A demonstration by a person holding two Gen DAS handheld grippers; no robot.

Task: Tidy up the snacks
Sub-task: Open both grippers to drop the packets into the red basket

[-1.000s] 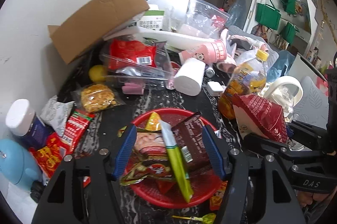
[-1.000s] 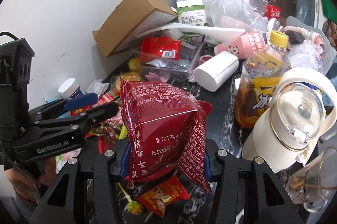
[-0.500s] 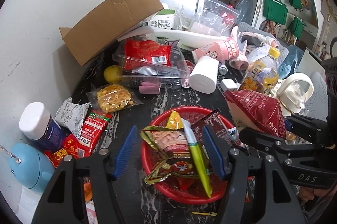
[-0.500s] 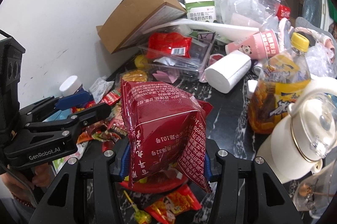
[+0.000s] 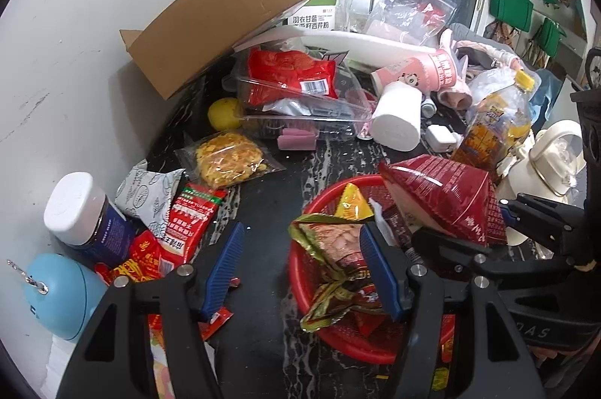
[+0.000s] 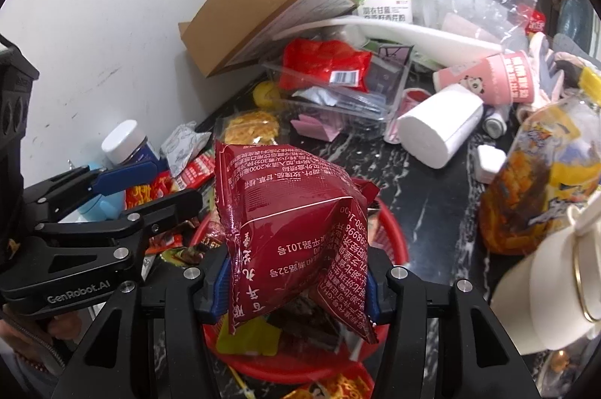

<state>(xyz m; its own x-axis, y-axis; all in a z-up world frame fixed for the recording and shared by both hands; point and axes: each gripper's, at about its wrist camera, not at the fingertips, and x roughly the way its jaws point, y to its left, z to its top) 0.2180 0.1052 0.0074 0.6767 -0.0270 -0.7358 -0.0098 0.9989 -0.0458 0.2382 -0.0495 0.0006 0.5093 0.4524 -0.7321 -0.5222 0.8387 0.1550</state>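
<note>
Dark red snack bag (image 6: 296,230) sits between my right jaws (image 6: 295,282), blue pads against both its sides; the jaws have just been opening a little, yet the bag has not dropped free. It hangs directly above the red basket (image 6: 394,237), whose rim curves out from behind it at 3 o'clock. In the left wrist view the same bag is at 3 o'clock, over the basket's far right edge.

Basket already holds several wrappers: a gold-edged packet (image 5: 330,248), a yellow one (image 5: 351,201), something dark underneath.

Step in hand, as I judge it: dropping this bag into the basket. Next move calls for spreading the right jaws fully so the bag falls clear, then drawing back without catching its crimped seam.

My left jaws (image 5: 300,271) stand partly spread and carry nothing; one pad is over bare bench (image 5: 270,203), the other over the basket's near rim. Loose red sachets (image 5: 189,222) lie at 9 o'clock of them, likely next.

Writing: the bag carries white Chinese print, upside down to me, with "101" and "32" legible. Left gripper body reads "GenRobot.AI". A green-and-white carton (image 6: 385,2) at 12 o'clock bears Chinese characters. Pink cup (image 6: 503,79) shows a panda drawing.
</note>
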